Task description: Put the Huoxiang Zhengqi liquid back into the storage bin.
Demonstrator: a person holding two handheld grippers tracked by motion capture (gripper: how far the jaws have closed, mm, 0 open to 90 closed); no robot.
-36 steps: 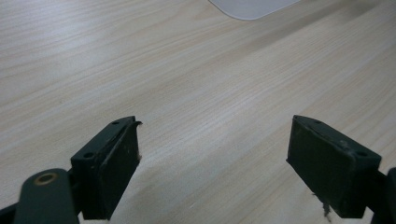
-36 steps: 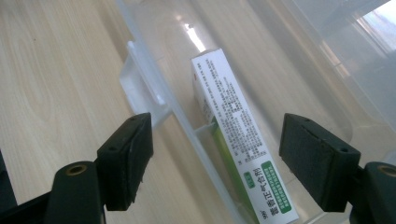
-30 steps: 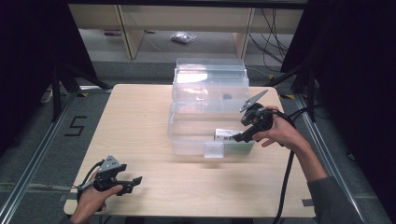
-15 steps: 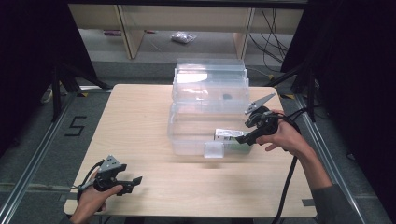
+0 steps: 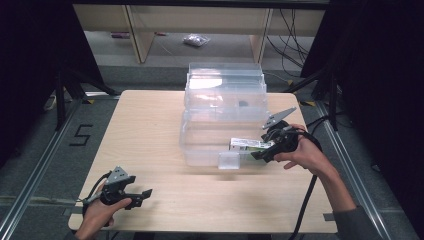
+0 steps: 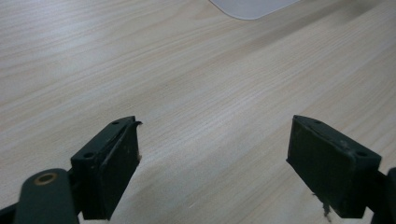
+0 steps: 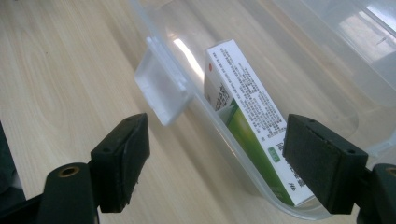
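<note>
On the pale wooden surface [image 5: 150,135] sits a clear plastic storage box [image 5: 222,112] with its lid [image 5: 220,145] folded toward the person, a small clear latch tab [image 5: 229,160] jutting from the lid's near edge. A white-and-green carton [image 5: 248,145] printed with small text lies inside the lid at its right near corner, leaning against the lid's rim; in the right gripper view the carton [image 7: 250,121] stands on a long edge just behind the clear wall, with the latch tab [image 7: 161,91] to its left.

The right tongs [image 5: 259,154] are held low at that corner, spread wide, with nothing between them. In the right gripper view the tongs [image 7: 233,161] straddle the lid's rim and the carton's near end; the right jaw overlaps the carton in the picture, but whether it touches cannot be told. The rim stands between the jaws and the carton.

The left tongs [image 5: 141,196] rest near the surface's front left corner, well apart from the box, spread open over bare wood [image 6: 201,93].

A small dark item [image 5: 243,104] lies inside the box; it is too small to identify. Beyond the surface, a crumpled clear bag [image 5: 195,40] lies on the floor by wooden shelving legs [image 5: 136,35].
</note>
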